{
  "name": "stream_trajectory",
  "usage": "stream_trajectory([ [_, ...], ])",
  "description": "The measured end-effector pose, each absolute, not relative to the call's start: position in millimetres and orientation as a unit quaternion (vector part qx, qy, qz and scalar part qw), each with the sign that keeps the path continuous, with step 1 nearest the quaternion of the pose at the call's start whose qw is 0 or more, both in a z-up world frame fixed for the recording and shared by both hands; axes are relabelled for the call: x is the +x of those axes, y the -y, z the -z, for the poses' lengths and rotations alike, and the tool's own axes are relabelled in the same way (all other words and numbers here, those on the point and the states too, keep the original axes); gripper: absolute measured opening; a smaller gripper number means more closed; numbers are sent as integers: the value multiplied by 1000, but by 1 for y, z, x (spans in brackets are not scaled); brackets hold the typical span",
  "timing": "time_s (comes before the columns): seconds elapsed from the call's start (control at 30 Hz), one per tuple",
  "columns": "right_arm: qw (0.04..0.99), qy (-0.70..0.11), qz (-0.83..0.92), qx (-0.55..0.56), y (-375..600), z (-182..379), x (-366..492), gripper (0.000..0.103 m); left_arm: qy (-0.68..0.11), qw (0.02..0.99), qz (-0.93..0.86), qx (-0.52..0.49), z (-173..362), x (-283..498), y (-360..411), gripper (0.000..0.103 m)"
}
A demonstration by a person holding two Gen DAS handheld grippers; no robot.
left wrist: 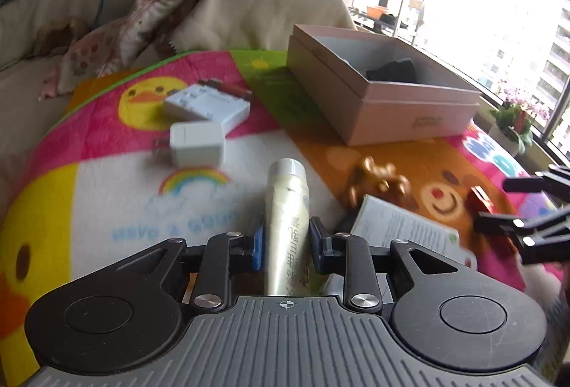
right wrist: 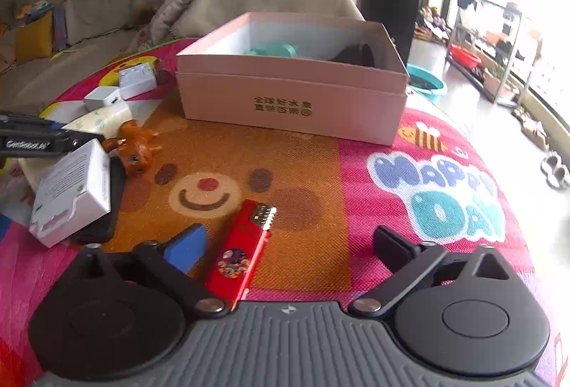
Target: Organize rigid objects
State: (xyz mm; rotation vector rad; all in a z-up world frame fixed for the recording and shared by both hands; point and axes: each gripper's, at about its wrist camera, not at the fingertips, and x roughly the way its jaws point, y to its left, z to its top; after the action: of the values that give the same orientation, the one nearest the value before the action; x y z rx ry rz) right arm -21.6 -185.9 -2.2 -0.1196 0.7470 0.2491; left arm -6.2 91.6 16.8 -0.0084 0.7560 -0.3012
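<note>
A bright cartoon-printed blanket (right wrist: 409, 137) covered the surface, and on its far part stood an open pink cardboard box (right wrist: 292, 102) holding a teal item (right wrist: 274, 49) and a dark object (right wrist: 356, 55). Near the box's left side lay a white booklet box (right wrist: 71, 191) on top of a flat black item, then a white adapter block (left wrist: 206, 104) and a white plug charger (left wrist: 196, 145) just beside each other. The left gripper (left wrist: 286, 241) pinched a cream tube (left wrist: 286, 209) between its blue pads, the tube's capped end pointing away over the blanket. A brown toy figure (right wrist: 133, 145) sat near the tube. The right gripper (right wrist: 292, 244) stood spread wide, a red lighter (right wrist: 242, 251) lying flat between its fingers, close to the left one; whether that pad touched it could not be told.
</note>
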Motion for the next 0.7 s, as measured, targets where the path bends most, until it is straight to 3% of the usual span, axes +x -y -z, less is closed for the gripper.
stream_trajectory([
  [0.1, 921, -354, -134, -89, 172, -2, -28, 69, -372, 916, 148, -2, -18, -23, -93, 29],
  [0.17, 916, -359, -150, -93, 166, -5, -29, 46, -373, 916, 148, -4, -19, -27, -92, 29],
  [0.23, 911, -368, -159, -96, 161, -8, -28, 35, -372, 916, 148, -7, -18, -29, -92, 29],
  [0.37, 904, -387, -165, -76, 164, -12, -26, 25, -367, 919, 146, -10, -18, -31, -92, 29],
  [0.5, 905, -386, -162, -80, 170, -18, -35, 22, -354, 921, 161, 8, -22, -42, -88, 28],
  [0.63, 908, -374, -168, -81, 180, -32, -46, 3, -329, 925, 188, 22, -37, -57, -84, 28],
  [0.7, 912, -364, -168, -81, 185, -39, -49, 3, -321, 927, 193, 28, -44, -59, -82, 28],
])
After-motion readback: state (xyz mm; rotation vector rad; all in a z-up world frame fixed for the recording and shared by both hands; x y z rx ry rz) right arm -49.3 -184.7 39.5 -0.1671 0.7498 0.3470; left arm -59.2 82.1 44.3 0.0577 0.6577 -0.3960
